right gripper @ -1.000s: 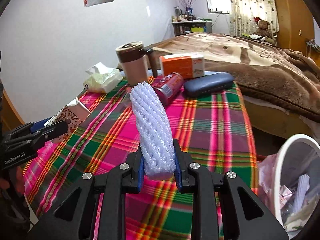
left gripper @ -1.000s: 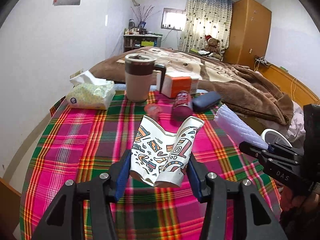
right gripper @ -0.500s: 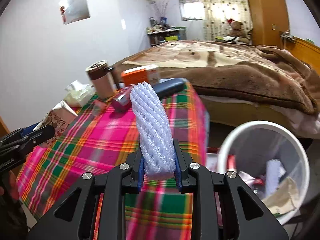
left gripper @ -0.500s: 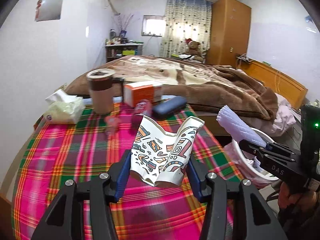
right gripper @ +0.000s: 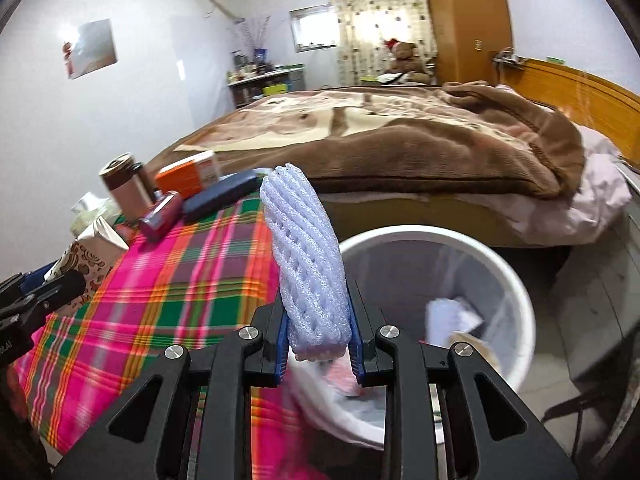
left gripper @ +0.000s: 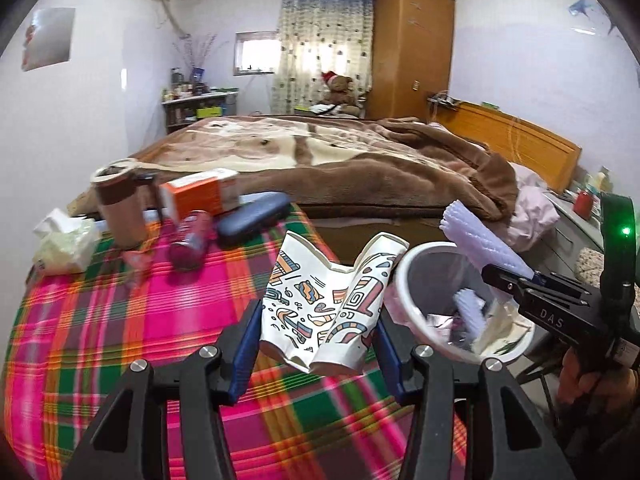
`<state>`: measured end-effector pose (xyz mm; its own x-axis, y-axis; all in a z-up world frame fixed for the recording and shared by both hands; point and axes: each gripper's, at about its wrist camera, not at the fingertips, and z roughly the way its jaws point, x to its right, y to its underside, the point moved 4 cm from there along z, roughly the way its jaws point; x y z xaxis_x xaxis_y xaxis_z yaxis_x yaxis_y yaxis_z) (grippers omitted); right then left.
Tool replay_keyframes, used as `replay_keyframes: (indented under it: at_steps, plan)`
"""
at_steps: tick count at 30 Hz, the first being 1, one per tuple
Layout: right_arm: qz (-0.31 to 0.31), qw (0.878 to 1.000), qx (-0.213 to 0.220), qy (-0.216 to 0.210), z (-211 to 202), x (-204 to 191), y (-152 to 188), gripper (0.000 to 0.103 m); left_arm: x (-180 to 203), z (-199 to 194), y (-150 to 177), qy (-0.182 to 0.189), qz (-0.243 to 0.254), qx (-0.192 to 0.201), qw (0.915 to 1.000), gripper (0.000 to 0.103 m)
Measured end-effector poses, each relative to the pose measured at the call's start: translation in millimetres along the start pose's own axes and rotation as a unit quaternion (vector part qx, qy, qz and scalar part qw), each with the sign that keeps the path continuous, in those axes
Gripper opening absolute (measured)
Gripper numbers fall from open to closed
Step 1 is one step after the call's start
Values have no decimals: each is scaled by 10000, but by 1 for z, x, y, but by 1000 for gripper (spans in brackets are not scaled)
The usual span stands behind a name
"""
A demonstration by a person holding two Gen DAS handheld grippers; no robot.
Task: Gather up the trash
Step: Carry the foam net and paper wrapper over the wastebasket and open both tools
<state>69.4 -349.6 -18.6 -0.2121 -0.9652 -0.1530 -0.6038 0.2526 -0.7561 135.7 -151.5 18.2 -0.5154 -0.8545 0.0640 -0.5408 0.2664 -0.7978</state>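
Observation:
My left gripper [left gripper: 318, 334] is shut on a crushed white paper cup with coloured drawings [left gripper: 328, 304], held above the plaid table near its right edge. My right gripper [right gripper: 318, 330] is shut on a pale lilac foam net sleeve [right gripper: 306, 264], held over the near rim of the white trash bin [right gripper: 512, 280]. In the left wrist view the right gripper [left gripper: 504, 276] and its foam sleeve [left gripper: 480, 244] hang above the bin [left gripper: 408, 276], which holds several pieces of trash. The left gripper [right gripper: 44, 292] with the cup [right gripper: 88, 256] shows at the left of the right wrist view.
On the plaid tablecloth [left gripper: 100, 320] stand a brown mug [left gripper: 120, 208], an orange box [left gripper: 200, 196], a red can on its side [left gripper: 190, 246], a dark blue case [left gripper: 252, 218] and a tissue pack [left gripper: 64, 248]. A bed with a brown blanket [left gripper: 360, 160] lies behind.
Both grippers have swung to the right, off the middle of the table toward the bin. The foam sleeve is now over the bin and the cup is close to its rim.

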Motion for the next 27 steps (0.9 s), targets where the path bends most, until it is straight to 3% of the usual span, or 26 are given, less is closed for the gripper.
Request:
replay_keyframes:
  at_steps: [10, 27]
  plan:
    - [275, 9977, -110, 603, -2, 57, 0, 25, 67, 40, -9, 451, 358, -222, 9981, 53]
    - [373, 9942, -568, 829, 19, 111, -1, 25, 149, 114, -8, 818, 702, -617, 9923, 53]
